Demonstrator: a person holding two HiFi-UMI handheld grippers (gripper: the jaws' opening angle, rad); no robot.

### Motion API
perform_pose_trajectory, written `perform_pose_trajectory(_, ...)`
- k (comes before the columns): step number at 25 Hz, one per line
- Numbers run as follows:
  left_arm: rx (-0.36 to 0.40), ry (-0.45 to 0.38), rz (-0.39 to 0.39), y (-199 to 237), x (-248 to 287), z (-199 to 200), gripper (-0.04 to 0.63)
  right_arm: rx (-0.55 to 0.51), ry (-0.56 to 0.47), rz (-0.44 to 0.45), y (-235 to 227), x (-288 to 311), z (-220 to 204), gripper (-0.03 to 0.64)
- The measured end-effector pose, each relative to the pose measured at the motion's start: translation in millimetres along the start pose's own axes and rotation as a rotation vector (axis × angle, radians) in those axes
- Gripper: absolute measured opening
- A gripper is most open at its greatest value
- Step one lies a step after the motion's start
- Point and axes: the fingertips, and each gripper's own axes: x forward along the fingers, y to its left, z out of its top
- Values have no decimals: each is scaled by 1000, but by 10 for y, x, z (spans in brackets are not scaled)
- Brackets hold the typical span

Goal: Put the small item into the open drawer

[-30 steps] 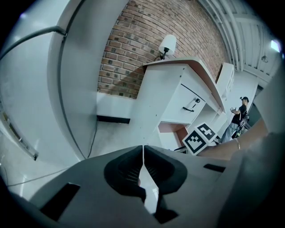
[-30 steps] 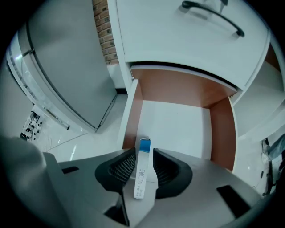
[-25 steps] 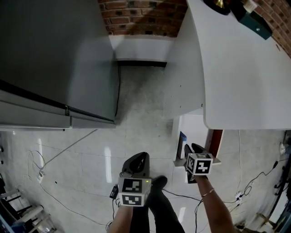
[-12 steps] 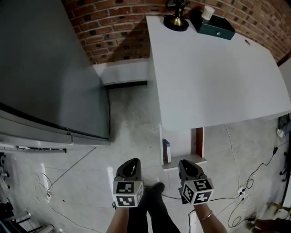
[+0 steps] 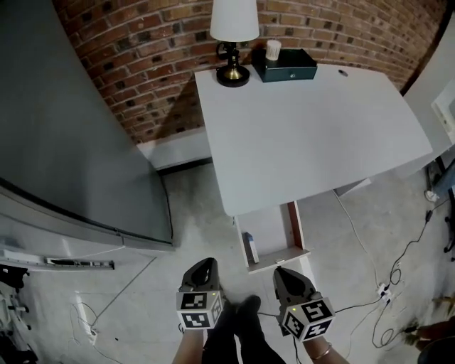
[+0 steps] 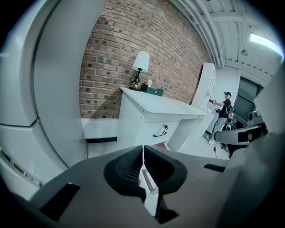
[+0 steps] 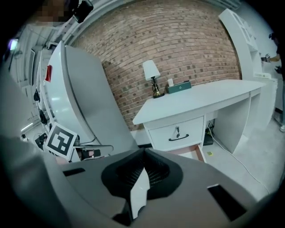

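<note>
One open white drawer (image 5: 272,231): rear hidden beneath white tabletop (image 5: 313,128). One small blue item (image 5: 250,248): inside, against drawer's 9 o'clock wall, detail indistinct. At drawer's 6 o'clock: left gripper (image 5: 205,264), right gripper (image 5: 281,273); jaws pressed together, empty; right's have just closed. One white-shaded lamp (image 5: 234,21): tabletop's 12 o'clock.

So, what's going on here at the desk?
A person stands in front of a white desk with tongs in each hand. The left tongs are shut and empty. The right tongs have just closed, with nothing between them. Both hang in the air short of the desk, touching nothing. The lower drawer is pulled open, and a small item lies inside, at its left in the head view, so the job looks done.
</note>
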Motion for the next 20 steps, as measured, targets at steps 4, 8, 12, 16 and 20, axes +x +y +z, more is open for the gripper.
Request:
perform_pose_trajectory(4,32,-19,-15,-192,-238,227,28,-2,-44,-7,48,-372,223,6)
perform_pose_trajectory(8,60,-38,-24,-306,-488,418,28,-4,-77,-10,112,-666,415,6)
perform_pose_trajectory(12,88,-49,-28,-404,-676,515,28,-1,-118,-14,150,-884,558,6)
perform_pose_trajectory(16,109,-46,-39,-563,-895,545,28,13,-141,-18,191,-1123,638,6)
perform_pose_trajectory(20,132,-64,-51,-717,-1068,660,28,22,-181,-20,238,-1332,787,6)
